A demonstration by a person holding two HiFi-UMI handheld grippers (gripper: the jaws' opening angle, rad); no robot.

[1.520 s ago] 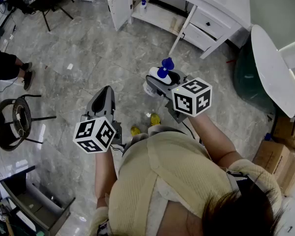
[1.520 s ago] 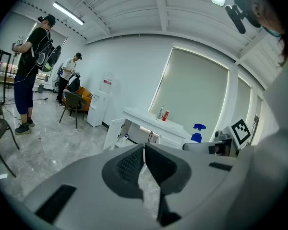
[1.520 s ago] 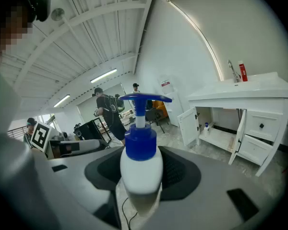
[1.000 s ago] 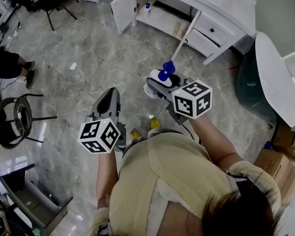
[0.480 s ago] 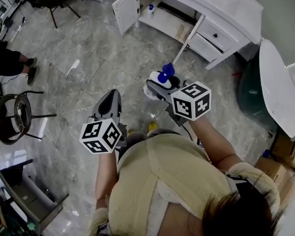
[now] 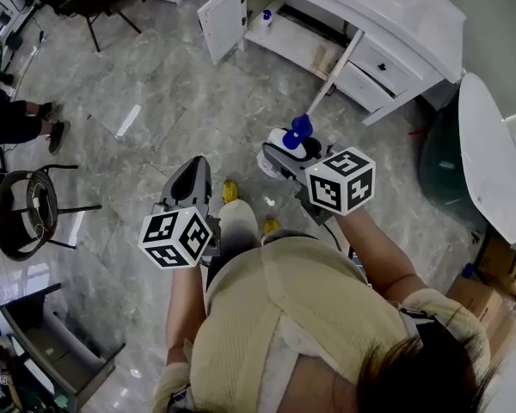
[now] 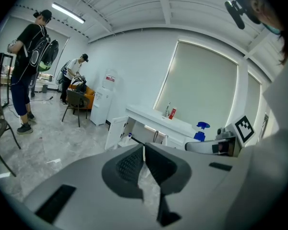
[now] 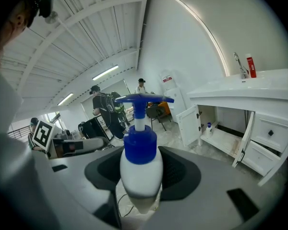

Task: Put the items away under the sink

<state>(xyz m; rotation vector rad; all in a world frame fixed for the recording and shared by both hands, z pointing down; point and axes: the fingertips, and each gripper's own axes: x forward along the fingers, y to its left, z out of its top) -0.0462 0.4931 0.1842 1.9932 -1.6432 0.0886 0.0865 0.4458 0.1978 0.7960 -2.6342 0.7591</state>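
Over a grey marble floor (image 6: 146,93), a person holds a gripper in each hand. The right gripper (image 6: 279,153) has its jaws set wide and pressed on the white body of a pump bottle (image 8: 140,169), whose blue pump head rises clear of them. The left gripper (image 6: 193,169) has its jaws closed together on nothing. At the floor's far edge stands a white sink cabinet (image 6: 387,15) with both doors open. A small bottle (image 6: 265,17) stands at the left end of its bottom shelf.

The tongs (image 8: 140,174) clamp an upright white pump bottle (image 8: 140,169), blue-capped.
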